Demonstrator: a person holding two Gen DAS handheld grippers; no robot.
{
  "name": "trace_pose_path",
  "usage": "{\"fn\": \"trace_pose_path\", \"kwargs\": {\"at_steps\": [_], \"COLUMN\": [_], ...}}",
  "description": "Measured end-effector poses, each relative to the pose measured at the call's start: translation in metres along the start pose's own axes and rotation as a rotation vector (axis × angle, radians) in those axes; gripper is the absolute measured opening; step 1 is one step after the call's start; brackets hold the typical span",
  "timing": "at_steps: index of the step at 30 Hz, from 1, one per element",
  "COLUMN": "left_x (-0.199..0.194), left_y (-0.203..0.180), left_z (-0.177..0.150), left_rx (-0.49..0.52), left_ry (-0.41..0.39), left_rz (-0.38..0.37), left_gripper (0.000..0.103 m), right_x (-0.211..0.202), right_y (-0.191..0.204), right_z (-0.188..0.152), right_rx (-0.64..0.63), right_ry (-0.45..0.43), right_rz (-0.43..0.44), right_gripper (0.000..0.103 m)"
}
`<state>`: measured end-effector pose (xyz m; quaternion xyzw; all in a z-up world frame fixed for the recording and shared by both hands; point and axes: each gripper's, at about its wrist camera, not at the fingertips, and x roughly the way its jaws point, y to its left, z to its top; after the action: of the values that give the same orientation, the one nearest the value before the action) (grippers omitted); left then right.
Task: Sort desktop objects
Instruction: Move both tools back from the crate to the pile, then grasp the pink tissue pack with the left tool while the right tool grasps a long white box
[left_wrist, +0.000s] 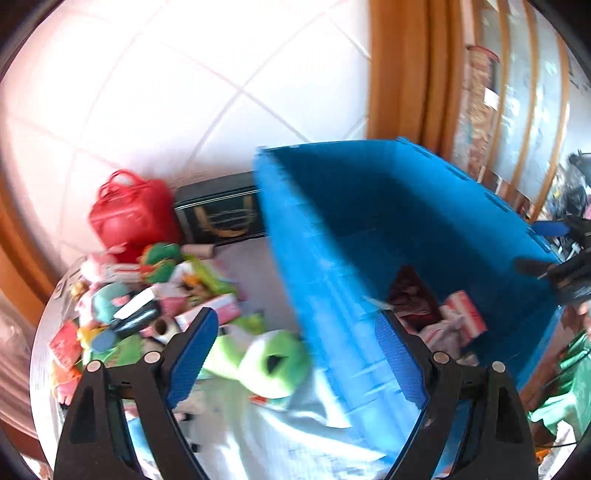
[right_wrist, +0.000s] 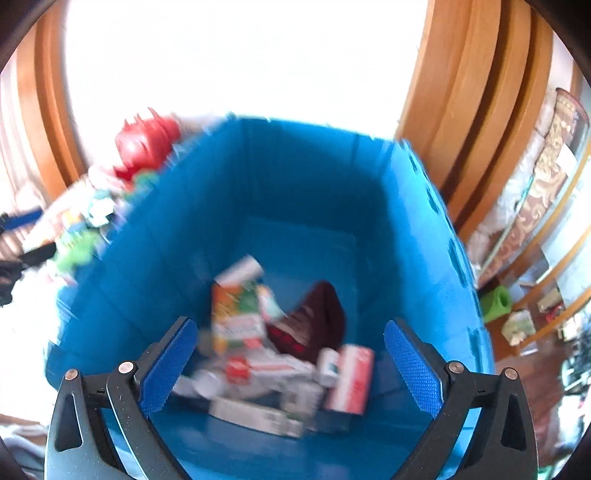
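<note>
Right wrist, jaws wide, blue bin (right_wrist: 303, 206)

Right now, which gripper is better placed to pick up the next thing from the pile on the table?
The left gripper. It is open above the green plush toy beside the pile. The right gripper is open over the blue box, away from the pile.

Cluttered worktop with bin

The worktop (left_wrist: 258, 435), under a pale cloth, carries a blue bin (left_wrist: 369, 229), a green plush (left_wrist: 269, 362) just beside it, a heap of toys and packets (left_wrist: 147, 295), a red bag (left_wrist: 129, 214) and a dark box (left_wrist: 221, 218) behind.
</note>
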<state>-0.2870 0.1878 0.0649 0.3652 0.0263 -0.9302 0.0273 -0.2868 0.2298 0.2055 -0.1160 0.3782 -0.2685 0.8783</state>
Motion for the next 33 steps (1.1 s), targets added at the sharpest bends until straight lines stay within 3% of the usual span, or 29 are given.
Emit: {"fn": "trace_pose_path", "kwargs": {"at_steps": [5,10,16,21,27,33], "left_x": [-0.007,-0.005,0.008,0.038,0.105,0.183], "left_y": [0.113,0.222,0.349,0.449,0.518,0.533], "left_z": [-0.024,-0.050,-0.081,-0.092,-0.086,-0.081], "left_rx": [-0.093,-0.152,-0.204,-0.233,-0.201,-0.086], "left_ry": [0.014,0.059,0.143,0.239,0.352,0.455], "left_rz": [0.079,0.165,0.247,0.281,0.273,0.237], "left_gripper": [0.087,0.087,0.087,0.087,0.087,0.087], "right_x": [-0.031,-0.033,-0.001,0.048,0.125,0.192], "right_y": [0.065,0.151,0.241,0.282,0.304,0.312], "right_z": [0.028,0.057,0.078,0.092,0.093,0.083], "right_rx": [0.080,0.094,0.076,0.089,0.147,0.191], "right_ry": [-0.085,-0.119,-0.089,-0.038,0.102,0.247], "right_rz": [0.123,0.196,0.248,0.203,0.205,0.198], "right_gripper": [0.103,0.103,0.103,0.103,0.103,0.103]}}
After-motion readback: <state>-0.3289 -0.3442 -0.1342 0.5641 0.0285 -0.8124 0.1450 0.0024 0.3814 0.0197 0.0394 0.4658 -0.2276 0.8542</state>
